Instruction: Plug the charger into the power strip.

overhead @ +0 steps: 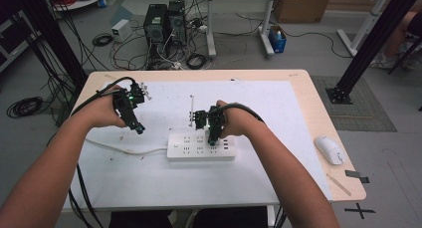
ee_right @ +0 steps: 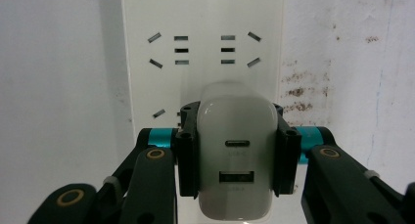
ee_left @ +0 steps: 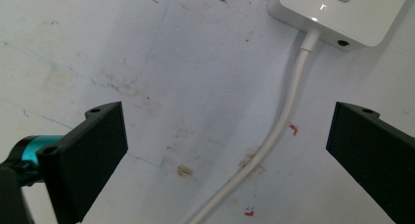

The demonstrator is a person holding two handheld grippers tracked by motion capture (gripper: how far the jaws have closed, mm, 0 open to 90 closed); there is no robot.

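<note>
Right tongs (ee_right: 238, 150) clamp white glossy rounded USB charger (ee_right: 237, 158), long axis vertical mid-frame, ports facing camera, over white power strip (ee_right: 200, 18). Left tongs (ee_left: 227, 150) wide, empty.

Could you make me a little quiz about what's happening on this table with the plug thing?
1. True or false: the right gripper is shut on the white charger.
2. What passes between the open jaws of the left gripper? A) white cable B) computer mouse C) pen
3. Fill in: the charger is held over the white power ____.

Key: 1 true; 2 A; 3 strip.
</note>
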